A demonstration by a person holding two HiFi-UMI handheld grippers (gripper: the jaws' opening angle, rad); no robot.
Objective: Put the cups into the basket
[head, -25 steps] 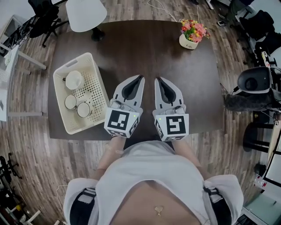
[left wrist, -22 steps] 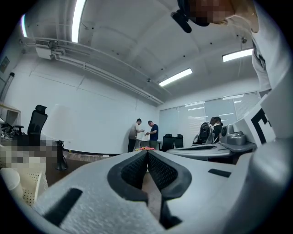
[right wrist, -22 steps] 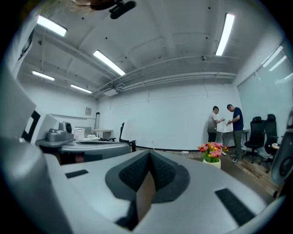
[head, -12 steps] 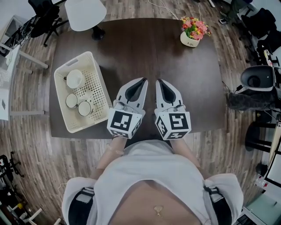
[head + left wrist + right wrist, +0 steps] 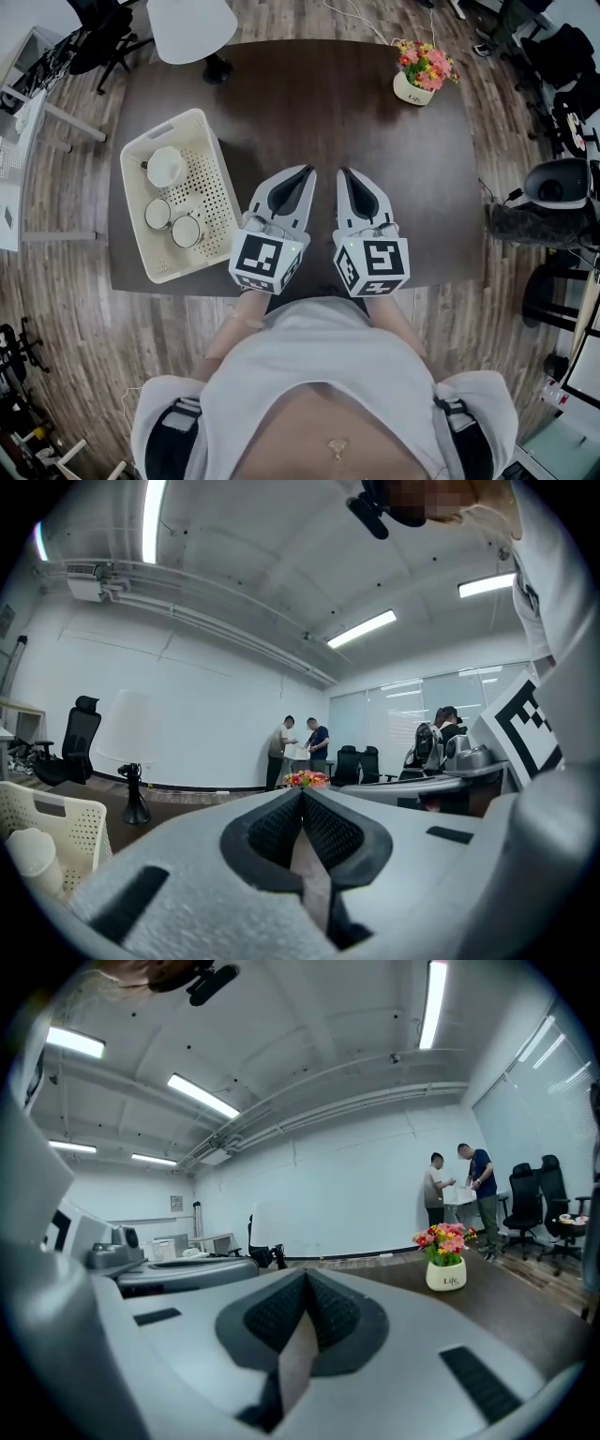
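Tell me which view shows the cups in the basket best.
The head view: all three cups show inside the basket. The left gripper view catches only one at its edge; the right gripper view shows none.

We see a matt dark wooden tabletop (image 5: 309,103); a perforated cream plastic basket (image 5: 211,187); smooth white cups (image 5: 166,166); a wood-plank floor (image 5: 56,309).

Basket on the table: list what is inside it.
Three white cups sit inside the cream basket: one near its far end, two side by side nearer the person. The perforated floor under them is covered.
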